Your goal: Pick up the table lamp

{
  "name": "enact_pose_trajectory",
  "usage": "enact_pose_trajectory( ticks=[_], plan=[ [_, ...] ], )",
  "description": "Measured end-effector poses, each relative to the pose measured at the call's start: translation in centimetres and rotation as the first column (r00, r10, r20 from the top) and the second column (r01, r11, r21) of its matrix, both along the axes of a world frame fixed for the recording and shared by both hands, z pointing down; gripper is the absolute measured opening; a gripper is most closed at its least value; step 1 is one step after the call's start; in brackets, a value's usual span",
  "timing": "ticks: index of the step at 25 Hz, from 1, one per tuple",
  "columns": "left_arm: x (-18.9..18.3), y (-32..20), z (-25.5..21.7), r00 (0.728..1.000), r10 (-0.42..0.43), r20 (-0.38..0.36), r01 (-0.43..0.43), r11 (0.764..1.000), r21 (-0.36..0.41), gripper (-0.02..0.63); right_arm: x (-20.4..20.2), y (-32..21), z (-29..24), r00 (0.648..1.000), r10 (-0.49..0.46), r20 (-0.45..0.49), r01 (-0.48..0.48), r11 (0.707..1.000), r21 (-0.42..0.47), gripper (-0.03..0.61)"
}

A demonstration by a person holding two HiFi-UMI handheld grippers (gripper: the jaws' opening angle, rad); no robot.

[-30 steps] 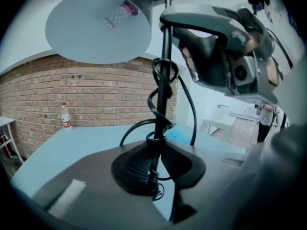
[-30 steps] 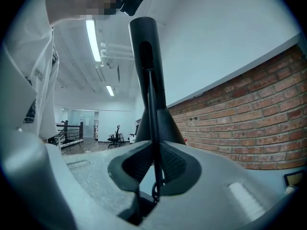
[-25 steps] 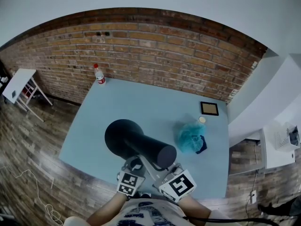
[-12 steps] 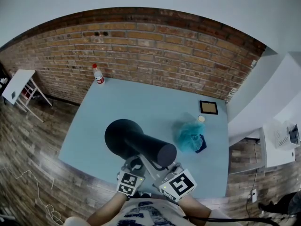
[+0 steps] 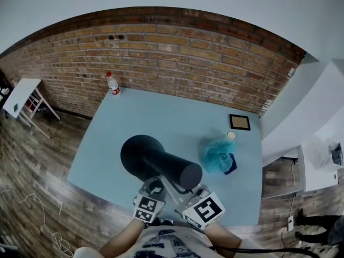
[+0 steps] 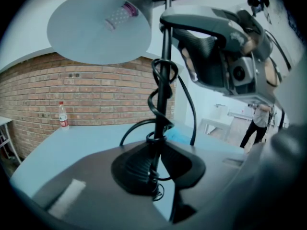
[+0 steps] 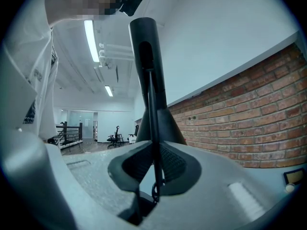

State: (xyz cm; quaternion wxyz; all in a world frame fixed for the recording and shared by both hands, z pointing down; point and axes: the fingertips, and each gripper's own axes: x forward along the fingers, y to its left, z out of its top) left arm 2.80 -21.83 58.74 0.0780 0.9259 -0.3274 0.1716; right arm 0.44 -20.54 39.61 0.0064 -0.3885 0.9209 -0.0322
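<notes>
The black table lamp [image 5: 161, 164] hangs tilted over the near part of the blue table [image 5: 161, 117], held by both grippers. Its wide shade [image 6: 96, 28], seen from below in the left gripper view, shows a bulb inside. My left gripper [image 5: 156, 187] is shut on the thin stem [image 6: 164, 80], which has a black cord coiled around it. My right gripper [image 5: 194, 192] is shut on the same stem just beside it; the stem [image 7: 152, 128] runs up between its jaws to the shade's neck [image 7: 145, 51]. The lamp's base is hidden.
A plastic bottle [image 5: 113, 84] stands at the table's far left corner by the brick wall. A teal bundle [image 5: 216, 155], a small framed picture [image 5: 239, 122] and a small round object [image 5: 230, 136] lie at the right. A white folding table [image 5: 21, 98] stands left.
</notes>
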Motion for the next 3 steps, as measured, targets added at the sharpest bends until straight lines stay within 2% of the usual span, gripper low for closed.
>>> enact_pose_trajectory(
  ticks=[3],
  plan=[
    [-0.12, -0.11, 0.15, 1.0, 0.002, -0.003, -0.002, 1.0, -0.005, 0.047, -0.14, -0.23, 0.18, 1.0, 0.001, -0.007, -0.001, 1.0, 0.012, 0.037]
  ],
)
